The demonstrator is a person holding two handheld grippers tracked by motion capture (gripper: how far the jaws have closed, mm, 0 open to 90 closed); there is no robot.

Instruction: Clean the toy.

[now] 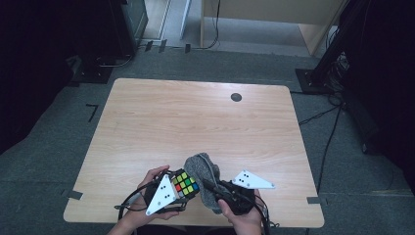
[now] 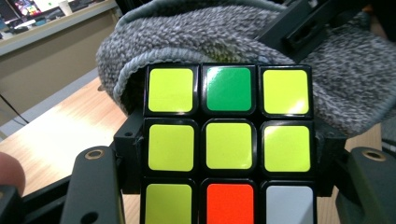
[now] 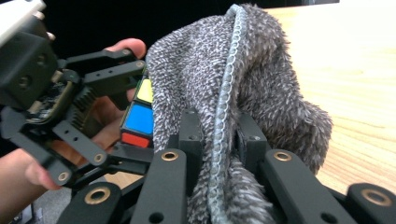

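A: Start with the left gripper (image 1: 182,188). What is it doing?

B: Its jaws are clamped on a colour cube (image 1: 186,183), one on each side. In the left gripper view the cube (image 2: 228,145) sits square between the two black jaws, the face toward the camera mostly yellow, with one green tile at the top middle, an orange one at the bottom middle and a white one at the bottom right.

A: And the right gripper (image 1: 209,188)?

B: Pinched tight on a grey fluffy cloth (image 1: 205,176). In the right gripper view the cloth (image 3: 243,102) rises up between the jaws, and its stitched edge runs straight up through the narrow gap between the two pads.

A: How do the cube and cloth sit together?

B: Touching. The cloth (image 2: 261,42) drapes over the far side of the cube and wraps round its top edge. From the right gripper view a yellow, a blue and a red tile of the cube (image 3: 139,116) peek out to the left of the cloth, with the left gripper (image 3: 112,116) holding it.

A: Where on the table (image 1: 195,117) is all this?

B: At the near edge, about the middle, held just above the wood. A small dark round disc (image 1: 236,97) lies far off toward the far right.
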